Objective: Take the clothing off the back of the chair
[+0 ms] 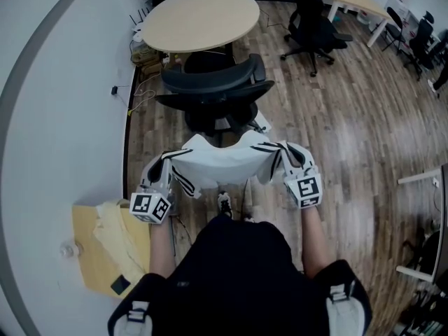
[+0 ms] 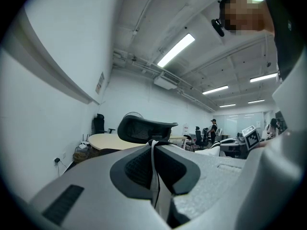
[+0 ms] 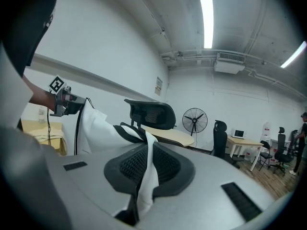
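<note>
Nearest, the left gripper [image 1: 159,176] and right gripper [image 1: 290,161] each have jaws nearly together, pinching thin fabric at opposite ends of the shirt [image 1: 224,161]. Two grip points keep it stretched out between them — probably so it cannot snag. It appears to hang clear of the chair [image 1: 217,89] beyond; farther off stands a round table [image 1: 199,19].

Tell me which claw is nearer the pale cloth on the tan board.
Left. The left claw hangs just beside the pale cloth; the right claw grips the far end of the white shirt, well away.
</note>
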Demonstrator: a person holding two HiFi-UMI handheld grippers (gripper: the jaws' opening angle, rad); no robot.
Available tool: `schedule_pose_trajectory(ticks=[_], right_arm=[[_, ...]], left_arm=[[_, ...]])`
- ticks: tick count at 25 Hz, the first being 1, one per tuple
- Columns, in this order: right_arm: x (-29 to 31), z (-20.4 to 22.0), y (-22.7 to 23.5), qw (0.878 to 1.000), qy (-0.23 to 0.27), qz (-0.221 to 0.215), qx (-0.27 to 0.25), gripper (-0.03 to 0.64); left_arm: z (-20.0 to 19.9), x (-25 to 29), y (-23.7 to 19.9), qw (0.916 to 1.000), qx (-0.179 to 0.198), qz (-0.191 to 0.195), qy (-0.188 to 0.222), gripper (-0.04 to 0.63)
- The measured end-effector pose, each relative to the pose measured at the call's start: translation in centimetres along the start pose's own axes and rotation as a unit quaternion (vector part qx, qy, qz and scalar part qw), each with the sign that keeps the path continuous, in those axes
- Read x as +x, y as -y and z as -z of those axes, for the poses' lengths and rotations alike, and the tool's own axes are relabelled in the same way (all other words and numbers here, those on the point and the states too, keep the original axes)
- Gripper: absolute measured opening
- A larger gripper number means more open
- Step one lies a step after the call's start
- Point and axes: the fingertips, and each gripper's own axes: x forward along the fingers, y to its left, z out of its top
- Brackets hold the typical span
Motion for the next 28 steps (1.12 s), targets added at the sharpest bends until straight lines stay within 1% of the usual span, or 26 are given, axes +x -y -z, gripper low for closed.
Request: schedule_pose_trajectory(ticks=[10,16,28], right_arm=[[-3.7,1.7,-1.6,1.0,0.0,-0.012,-0.003,0.012],[-5.8,3.3,-1.9,1.0,-0.014,-0.016,-0.004,0.012],[-7.9,4.2,-2.4,1.0,-0.009,-0.014,0.001,0.012]], left_arm=[[1.4,-4.1,2.5,0.9999,0.001,-0.014,0.003,0.014],[2.6,-5.3,4.2,0.9999,-0.005,-0.014,0.001,0.014],[3.0,-6.7,5.7,0.9999,0.001,-0.014,0.0,0.014]])
